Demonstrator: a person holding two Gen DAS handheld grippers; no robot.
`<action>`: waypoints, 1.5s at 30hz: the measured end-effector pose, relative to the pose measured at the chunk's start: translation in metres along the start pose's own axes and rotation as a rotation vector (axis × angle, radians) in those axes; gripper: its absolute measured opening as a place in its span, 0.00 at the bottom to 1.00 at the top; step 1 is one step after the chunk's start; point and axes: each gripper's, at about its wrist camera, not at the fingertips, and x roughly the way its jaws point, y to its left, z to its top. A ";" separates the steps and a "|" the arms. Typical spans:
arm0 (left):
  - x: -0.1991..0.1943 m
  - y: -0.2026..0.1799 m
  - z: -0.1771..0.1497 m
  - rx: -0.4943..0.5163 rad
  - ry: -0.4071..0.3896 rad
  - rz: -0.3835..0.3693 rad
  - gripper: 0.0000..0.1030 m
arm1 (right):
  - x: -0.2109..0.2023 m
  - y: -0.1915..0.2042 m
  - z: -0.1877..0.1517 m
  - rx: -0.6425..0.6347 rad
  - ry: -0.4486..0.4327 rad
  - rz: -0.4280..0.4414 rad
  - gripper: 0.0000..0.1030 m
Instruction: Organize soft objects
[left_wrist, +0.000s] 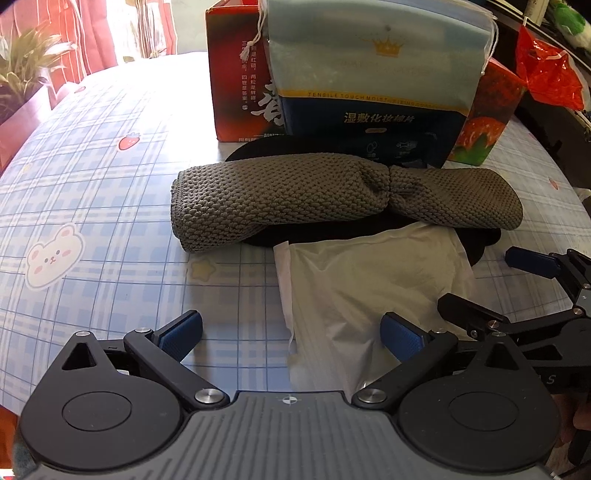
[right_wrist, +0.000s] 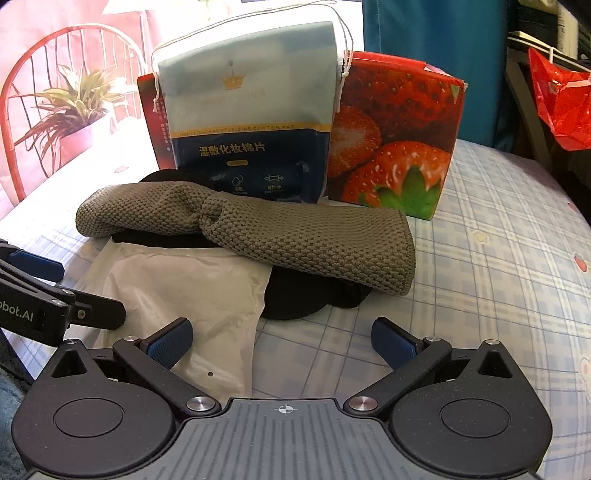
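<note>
**A:** Left wrist view, nearest first: the left gripper hangs low at the bottom of the frame, fingers spread wide with nothing between them. Why there?

**B:** My guess is it's lined up on the white sheet, whose near edge lies between the spread tips. The right gripper is also wide apart and empty, with the sheet's corner under its left finger.

**A:** Behind the sheet?

**B:** A grey knit cloth across mid-frame, rolled and pinched near its middle, draped over something black on the tabletop. The sheet's far edge tucks against that pile, so the soft things already sit bunched together.

**A:** Farthest?

**B:** A cotton-pad pouch standing against a strawberry box, probably propped so it stays upright.

**A:** Counts?

**B:** One sheet, one cloth, one black item, one pouch, one box, two grippers.
</note>
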 end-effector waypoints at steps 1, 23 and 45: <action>0.000 0.001 0.001 0.001 0.005 -0.003 1.00 | 0.000 0.000 0.000 -0.001 0.000 0.000 1.00; -0.010 0.003 -0.004 -0.052 -0.022 -0.176 0.41 | -0.009 0.007 0.001 -0.042 0.023 0.062 0.75; -0.015 0.016 -0.010 -0.084 -0.056 -0.206 0.35 | -0.011 -0.005 0.006 0.103 0.041 0.172 0.05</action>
